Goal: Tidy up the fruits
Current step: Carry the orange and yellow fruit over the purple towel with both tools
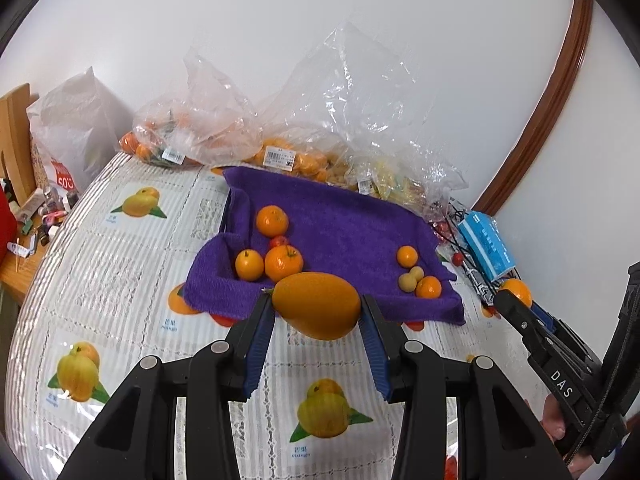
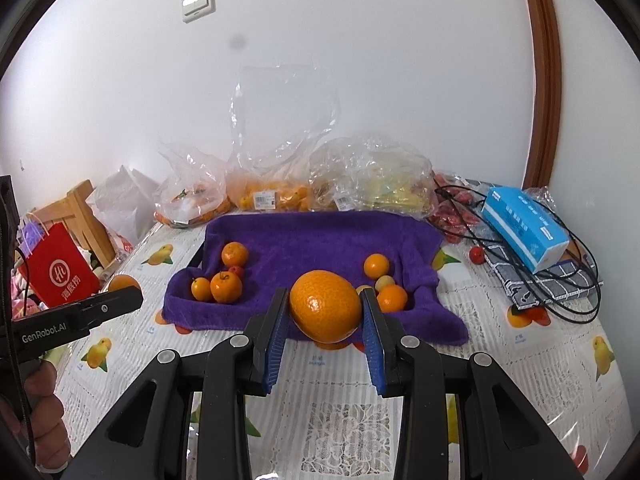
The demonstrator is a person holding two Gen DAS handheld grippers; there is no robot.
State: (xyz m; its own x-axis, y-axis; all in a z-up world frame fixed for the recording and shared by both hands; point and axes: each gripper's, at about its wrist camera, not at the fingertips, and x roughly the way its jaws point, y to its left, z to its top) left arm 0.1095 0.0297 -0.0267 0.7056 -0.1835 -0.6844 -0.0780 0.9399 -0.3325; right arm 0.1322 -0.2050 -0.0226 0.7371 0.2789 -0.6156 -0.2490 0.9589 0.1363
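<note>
1. Left wrist view. The left hand-held gripper [image 1: 318, 312] is clamped on a mango [image 1: 316, 305], pads pressing its two ends, the fruit clear of the counter [image 1: 120, 280] just in front of the purple towel [image 1: 352, 232]. The mango is long, smooth and tapered; held end to end, it could pivot or squirt out of the pads if the grip eases, and would likely roll on the slick printed cover.

2. Same view. On the purple towel a left cluster of oranges [image 1: 266, 256] lies against a raised fold, and a smaller group [image 1: 418, 280] sits near the right edge. Dropping the mango from height onto either group could scatter it off the towel's front edge.

3. Right wrist view. The right hand-held gripper [image 2: 325, 308] is closed on a large orange [image 2: 325, 306], also held above the counter at the front edge of the purple towel. The pads meet a round skin at narrow contact; a tilt could let it slip.

4. Same view. The left hand-held gripper shows left of the purple towel; both tools converging there risk a collision. Black cables [image 2: 560, 280] right of the towel could snag a wide swing.
</note>
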